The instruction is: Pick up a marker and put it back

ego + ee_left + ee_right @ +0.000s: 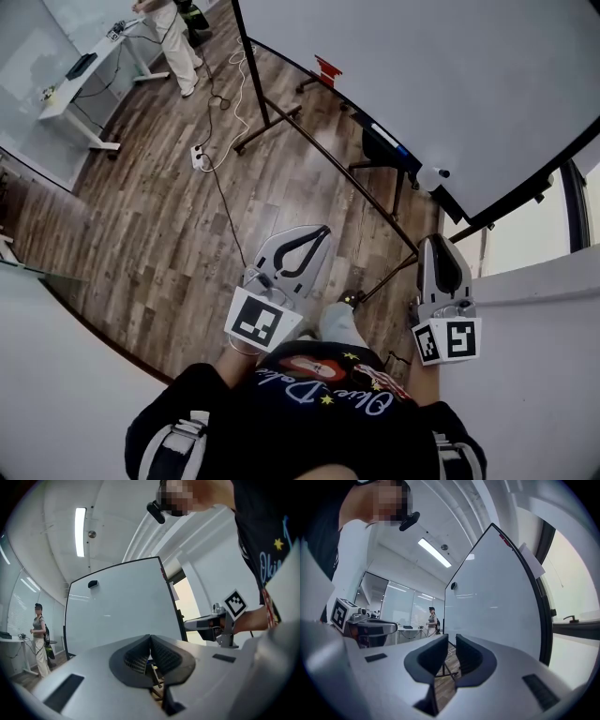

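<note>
The person stands facing the whiteboard (422, 75) on its rolling stand, both tools held level and short of it. The left gripper (150, 641) has its jaws pressed together with nothing between them. The right gripper (450, 644) shows a narrow gap between its pads, and only the wooden floor (169, 216) shows through it. So neither tool carries anything.

What looks like the marker (387, 136) is a small blue and white stick lying on the ledge along the board's lower edge, beyond the right gripper and well apart from both. It is too small to be sure of.

With the marker on the ledge and both tools bare, I'd say either the pick has not begun or the return is already made. I cannot tell which. If it's the first, everything is left: reach in, grip, lift, set back.
</note>
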Motion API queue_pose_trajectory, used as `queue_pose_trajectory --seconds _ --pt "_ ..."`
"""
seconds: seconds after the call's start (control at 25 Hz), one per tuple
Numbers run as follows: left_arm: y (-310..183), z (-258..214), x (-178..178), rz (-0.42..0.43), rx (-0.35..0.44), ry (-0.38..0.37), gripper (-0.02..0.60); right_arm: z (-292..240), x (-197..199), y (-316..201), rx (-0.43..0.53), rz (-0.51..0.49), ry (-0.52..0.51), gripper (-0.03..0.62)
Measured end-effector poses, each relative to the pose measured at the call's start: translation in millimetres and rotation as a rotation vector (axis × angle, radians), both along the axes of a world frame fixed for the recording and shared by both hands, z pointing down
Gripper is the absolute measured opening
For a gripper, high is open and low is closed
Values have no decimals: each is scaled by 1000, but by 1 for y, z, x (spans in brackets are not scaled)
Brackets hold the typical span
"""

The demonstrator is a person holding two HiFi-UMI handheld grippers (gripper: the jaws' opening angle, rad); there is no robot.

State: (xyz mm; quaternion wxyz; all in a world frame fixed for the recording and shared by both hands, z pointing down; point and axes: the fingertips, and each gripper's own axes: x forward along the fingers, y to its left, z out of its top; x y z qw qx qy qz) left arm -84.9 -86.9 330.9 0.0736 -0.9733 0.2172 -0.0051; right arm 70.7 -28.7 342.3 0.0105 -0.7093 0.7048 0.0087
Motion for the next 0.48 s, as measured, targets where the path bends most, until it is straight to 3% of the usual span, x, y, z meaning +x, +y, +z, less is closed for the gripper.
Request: queue_pose_trajectory --seconds 0.48 --pt "-52 7 66 13 -45 -7 3 18 68 -55 -43 49 58 84"
